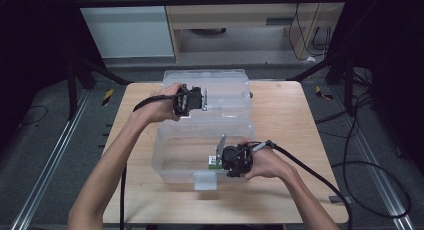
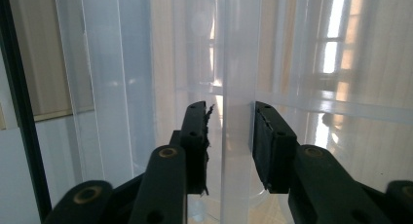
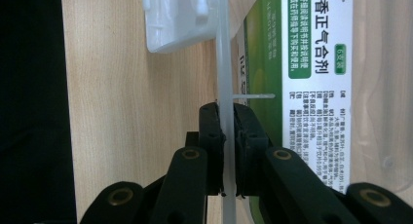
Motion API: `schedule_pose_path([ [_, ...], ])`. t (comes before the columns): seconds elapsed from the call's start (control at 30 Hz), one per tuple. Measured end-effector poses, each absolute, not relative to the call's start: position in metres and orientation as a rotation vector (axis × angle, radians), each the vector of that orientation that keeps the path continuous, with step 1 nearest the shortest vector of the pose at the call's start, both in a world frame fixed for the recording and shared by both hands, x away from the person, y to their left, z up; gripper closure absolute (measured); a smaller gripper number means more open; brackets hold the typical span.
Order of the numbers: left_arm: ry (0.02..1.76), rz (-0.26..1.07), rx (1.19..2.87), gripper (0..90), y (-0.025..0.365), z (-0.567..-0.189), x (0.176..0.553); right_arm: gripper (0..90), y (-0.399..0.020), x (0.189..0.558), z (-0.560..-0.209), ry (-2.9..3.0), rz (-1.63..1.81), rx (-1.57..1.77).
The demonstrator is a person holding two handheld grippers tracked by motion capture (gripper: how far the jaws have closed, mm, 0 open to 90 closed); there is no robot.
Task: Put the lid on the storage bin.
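Centrally on the wooden table sits a clear plastic box, its lid swung open and lying behind it toward the table's far edge. Inside the box, near its front wall, lies a green-and-white carton printed with text. The right gripper has its jaws pinched tight on the box's thin front wall, just beside a white latch at the rim. The left gripper is at the near edge of the lid; its jaws straddle a clear rib of the lid, with gaps on both sides, not pressing on it.
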State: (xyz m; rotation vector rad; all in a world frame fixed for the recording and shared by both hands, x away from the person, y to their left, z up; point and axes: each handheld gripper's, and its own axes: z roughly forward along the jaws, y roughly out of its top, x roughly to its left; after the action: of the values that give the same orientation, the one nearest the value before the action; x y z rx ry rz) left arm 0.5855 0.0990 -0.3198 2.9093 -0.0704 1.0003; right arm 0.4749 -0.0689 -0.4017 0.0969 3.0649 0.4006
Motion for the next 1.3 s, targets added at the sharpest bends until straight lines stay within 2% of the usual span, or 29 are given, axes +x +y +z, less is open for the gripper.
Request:
schedule_pose_path([
  [0.17, -0.082, 0.993, 2.92, 74.6, 0.098, -0.32, 0.584, 84.4, -0.069, 0.475, -0.402, 3.06, 0.405, 0.095],
  [0.83, -0.089, 0.999, 2.91, 76.4, 0.099, -0.317, 0.578, 84.6, -0.068, 0.475, -0.402, 3.055, 0.41, 0.142],
  [1.3, -0.189, 1.023, 2.868, 77.5, 0.098, -0.313, 0.565, 84.4, -0.068, 0.474, -0.402, 3.05, 0.411, 0.171],
])
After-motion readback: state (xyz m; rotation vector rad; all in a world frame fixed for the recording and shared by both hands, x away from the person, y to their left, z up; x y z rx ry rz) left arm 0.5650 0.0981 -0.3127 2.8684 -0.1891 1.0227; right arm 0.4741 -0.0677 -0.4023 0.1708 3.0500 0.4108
